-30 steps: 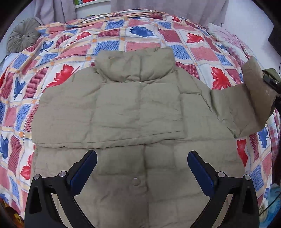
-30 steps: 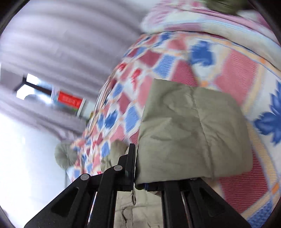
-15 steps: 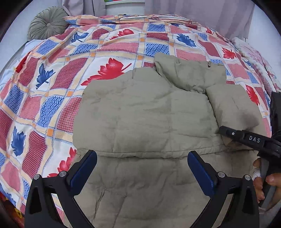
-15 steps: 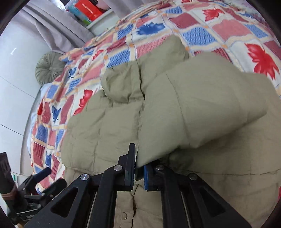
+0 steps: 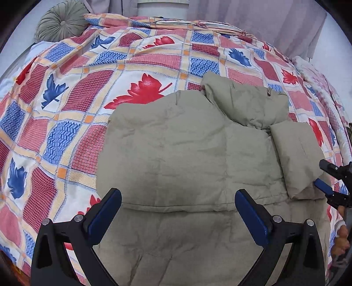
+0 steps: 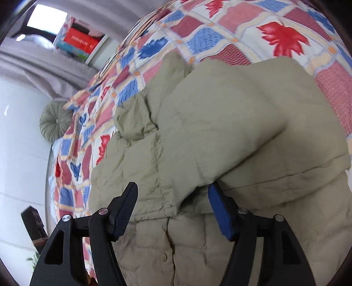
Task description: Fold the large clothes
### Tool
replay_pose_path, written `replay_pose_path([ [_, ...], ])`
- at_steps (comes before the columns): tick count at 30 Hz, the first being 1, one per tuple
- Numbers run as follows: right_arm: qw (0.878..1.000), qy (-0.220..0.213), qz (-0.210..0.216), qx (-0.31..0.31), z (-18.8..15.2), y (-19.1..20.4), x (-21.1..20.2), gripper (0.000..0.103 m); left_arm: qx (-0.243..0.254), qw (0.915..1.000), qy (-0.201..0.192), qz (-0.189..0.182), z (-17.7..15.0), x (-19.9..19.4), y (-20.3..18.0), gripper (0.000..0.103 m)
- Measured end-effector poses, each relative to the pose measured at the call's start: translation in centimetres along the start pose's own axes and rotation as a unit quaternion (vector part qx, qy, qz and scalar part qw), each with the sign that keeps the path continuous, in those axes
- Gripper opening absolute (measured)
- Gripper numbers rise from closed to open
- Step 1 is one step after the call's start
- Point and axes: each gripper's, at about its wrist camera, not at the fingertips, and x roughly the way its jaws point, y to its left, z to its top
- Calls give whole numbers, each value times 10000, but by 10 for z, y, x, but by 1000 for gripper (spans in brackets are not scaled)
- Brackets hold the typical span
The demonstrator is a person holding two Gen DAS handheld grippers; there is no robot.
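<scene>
The puffy beige-green quilted jacket (image 5: 187, 158) is lying flat on the bed with the red and blue leaf-patterned quilt (image 5: 66, 132). Its collar is pointing to the far end of the bed and its hem is pointing back to the person, so its long side is running away from both grippers.

The right gripper (image 6: 173, 209) is sitting closest to the folded-in sleeve (image 6: 231, 123) of the jacket. Its fingers have just been opening. They are standing apart now, and the sleeve end is resting loose between them, not pinched. The sleeve is lying across the jacket's chest.

The left gripper (image 5: 178, 213) is hanging over the jacket's lower half with its fingers wide apart and nothing in them. The other sleeve is lying folded just beyond them.

The jacket's hem is being cut off at the bottom of both views. The right gripper is only peeking in at the edge of the left view, so its hand is hard to see. A round grey-green cushion (image 5: 61, 21) is sitting beyond the jacket's collar.
</scene>
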Motion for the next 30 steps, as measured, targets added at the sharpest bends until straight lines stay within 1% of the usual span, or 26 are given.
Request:
replay_pose_path([
  [3, 9975, -295, 7, 640, 17, -20, -7, 69, -11, 10000, -66, 51, 5, -3, 14, 103],
  [5, 9953, -412, 44, 874, 26, -23, -7, 43, -27, 9999, -102, 49, 7, -6, 22, 103],
  [6, 9960, -427, 29, 785, 30, -17, -4, 19, -40, 9999, -118, 37, 7, -7, 27, 103],
  [7, 9972, -458, 4, 597, 33, -7, -2, 14, -63, 9999, -128, 10, 8, -8, 31, 103],
  [9, 9990, -436, 15, -32, 36, 23, 4, 13, -191, 9996, -127, -141, 10, -9, 41, 103],
  [11, 9962, -313, 73, -812, 29, 61, 14, 13, -359, 9989, -101, -269, 10, -9, 49, 103],
  [14, 9853, 33, 89, -1705, 7, 107, 38, 13, -529, 9978, -98, -395, 12, -9, 55, 103],
  [16, 9769, 335, 4, -2112, -14, 126, 55, 13, -566, 9972, -95, -476, 13, -8, 55, 103],
  [17, 9718, 506, -117, -2301, -25, 132, 66, 13, -591, 9968, -81, -535, 13, -8, 55, 103],
  [18, 9672, 666, -221, -2441, -35, 134, 74, 18, -624, 9960, -56, -630, 14, -7, 54, 103],
  [19, 9629, 850, -274, -2547, -44, 135, 81, 33, -648, 9954, -41, -708, 15, -6, 53, 103],
  [20, 9606, 992, -258, -2583, -51, 132, 85, 43, -669, 9943, -21, -829, 16, -4, 50, 103],
  [21, 9596, 1104, -194, -2581, -57, 128, 85, 60, -678, 9935, -8, -914, 17, -3, 47, 103],
  [22, 9594, 1148, -140, -2572, -61, 124, 82, 64, -686, 9922, 21, -1038, 19, 0, 43, 103],
  [24, 9590, 1148, -220, -2583, -66, 113, 70, 64, -692, 9897, 124, -1251, 22, 8, 34, 103],
  [26, 9624, 1100, -297, -2466, -64, 96, 56, 64, -750, 9854, 301, -1501, 25, 23, 22, 103],
  [29, 9687, 994, -620, -2190, -57, 56, 30, 64, -763, 9791, 472, -1825, 31, 48, 0, 103],
  [30, 9700, 956, -754, -2103, -54, 41, 22, 64, -731, 9788, 502, -1847, 32, 55, -8, 103],
])
